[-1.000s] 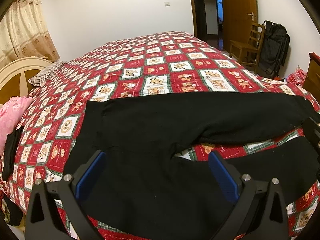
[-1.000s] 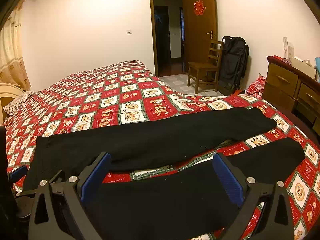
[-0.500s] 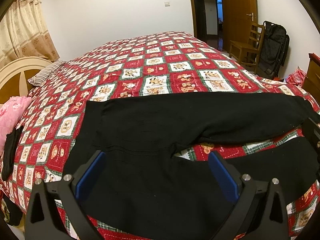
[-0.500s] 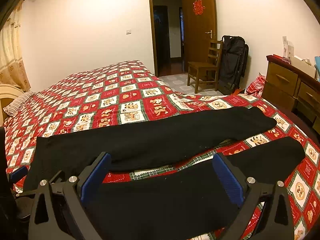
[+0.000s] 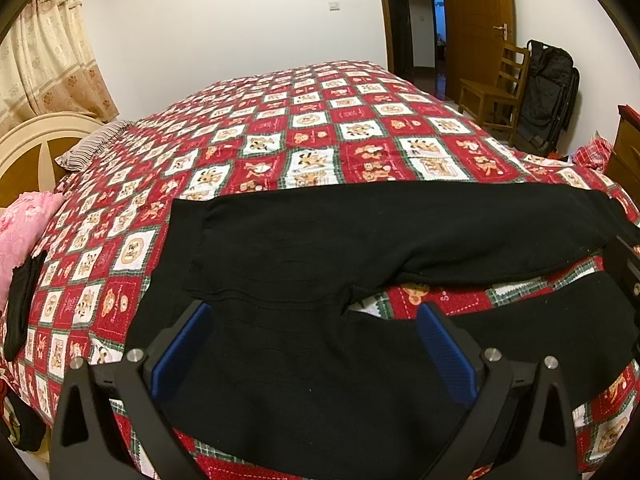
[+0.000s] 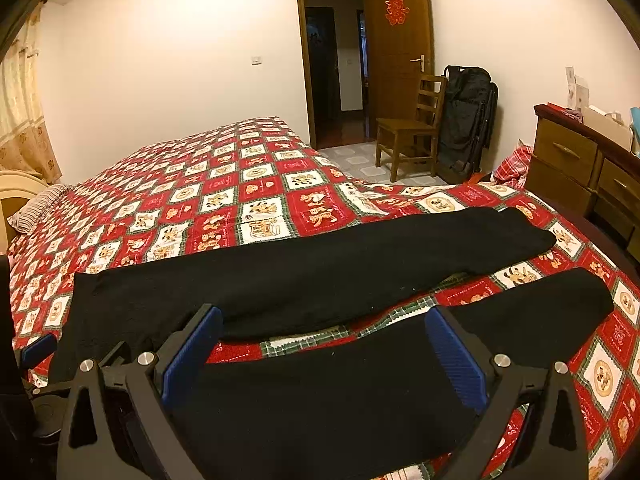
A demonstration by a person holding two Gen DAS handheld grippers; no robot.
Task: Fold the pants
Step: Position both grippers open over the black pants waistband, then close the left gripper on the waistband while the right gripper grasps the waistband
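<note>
1. Nothing has moved since the earlier frames: both tongs hang where they were, and the pants lie as they did.
2. Covering most of both views is the bed (image 5: 320, 128), spread with a quilt (image 6: 248, 184) of red and white squares printed with small bears and edged in green plaid.
3. On the near part of that quilt lie the black pants (image 5: 304, 264), flat and unfolded, waist toward the headboard (image 5: 36, 148) side and both legs running out to the right.
4. Their two legs split apart from the crotch, with a wedge of quilt showing between them; the far leg (image 6: 360, 256) is long and straight, the near leg (image 6: 520, 312) ends in a blunt cuff.
5. The cloth looks soft, matte and slightly fuzzy, with a faint seam line across the seat.
6. The left tongs (image 5: 312, 344) stand spread wide over the seat of the pants, gripping nothing; whether the tips touch the cloth cannot be told.
7. The right tongs (image 6: 324, 344) are likewise spread wide over the near leg, with nothing between them.
8. Each finger is black plastic with a ribbed blue pad (image 5: 448, 356) on its inner face and a silver screw behind.
9. Farther off are a wooden chair (image 6: 412, 128), a black bag (image 6: 468, 116), and a pink pillow (image 5: 20, 232).
</note>
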